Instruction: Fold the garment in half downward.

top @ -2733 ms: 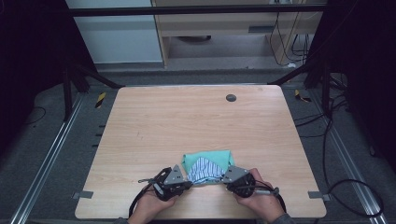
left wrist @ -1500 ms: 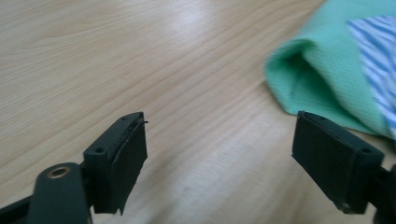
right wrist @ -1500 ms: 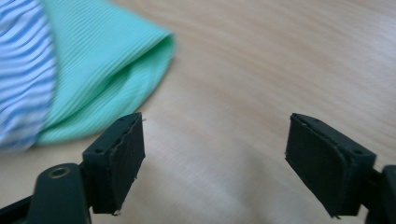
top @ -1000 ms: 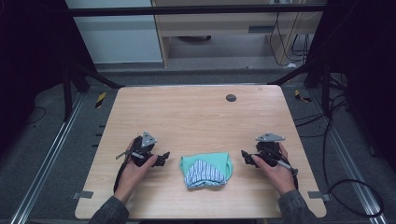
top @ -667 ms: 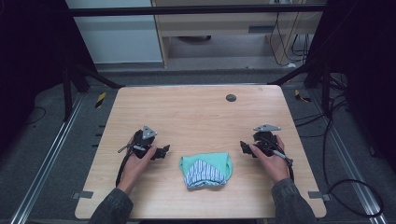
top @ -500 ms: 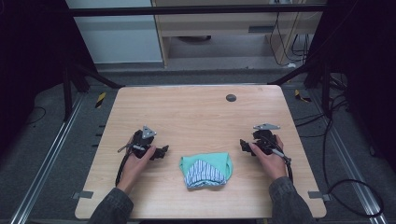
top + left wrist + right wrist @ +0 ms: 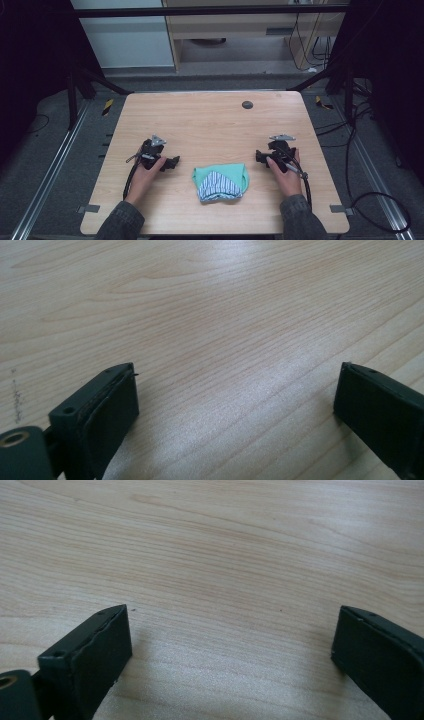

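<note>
Folded cloth [image 7: 219, 182] on wooden table [image 7: 210, 120]

so the high view sits above the person's edge of the table [image 7: 215, 120], looking forward and down, far enough back to take in the whole top plus the floor and shelving behind it. The left gripper view rides on the left claw [image 7: 235, 405] and stares along its jaws, super close to the wood grain. Right gripper view is the same deal on the right claw [image 7: 230, 645]. All three share the bare tabletop
</note>
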`<move>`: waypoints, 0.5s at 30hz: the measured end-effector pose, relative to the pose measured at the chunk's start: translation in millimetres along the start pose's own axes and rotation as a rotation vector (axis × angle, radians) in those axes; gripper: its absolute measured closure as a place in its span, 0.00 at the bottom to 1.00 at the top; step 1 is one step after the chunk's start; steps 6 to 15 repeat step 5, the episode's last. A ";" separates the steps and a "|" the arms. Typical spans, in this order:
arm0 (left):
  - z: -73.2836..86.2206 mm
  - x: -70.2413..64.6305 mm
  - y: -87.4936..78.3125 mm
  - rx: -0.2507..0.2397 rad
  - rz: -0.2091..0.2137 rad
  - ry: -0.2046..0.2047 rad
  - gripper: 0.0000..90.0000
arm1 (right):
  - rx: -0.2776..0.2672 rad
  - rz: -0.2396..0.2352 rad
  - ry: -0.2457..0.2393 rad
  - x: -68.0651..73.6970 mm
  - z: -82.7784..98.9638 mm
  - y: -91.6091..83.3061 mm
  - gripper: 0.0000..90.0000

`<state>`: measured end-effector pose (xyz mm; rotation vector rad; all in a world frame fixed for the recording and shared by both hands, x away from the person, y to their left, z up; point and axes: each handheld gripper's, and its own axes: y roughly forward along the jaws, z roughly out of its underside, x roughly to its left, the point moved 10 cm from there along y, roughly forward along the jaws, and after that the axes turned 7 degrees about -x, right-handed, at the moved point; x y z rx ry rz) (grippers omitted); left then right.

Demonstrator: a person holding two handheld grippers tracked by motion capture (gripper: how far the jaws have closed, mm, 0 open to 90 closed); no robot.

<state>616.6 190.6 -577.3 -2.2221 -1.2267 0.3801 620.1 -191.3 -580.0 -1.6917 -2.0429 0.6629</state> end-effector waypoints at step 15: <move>2.3 2.3 -1.3 0.012 -0.023 -0.021 0.00 | 0.003 0.007 0.004 -0.6 0.3 0.1 0.02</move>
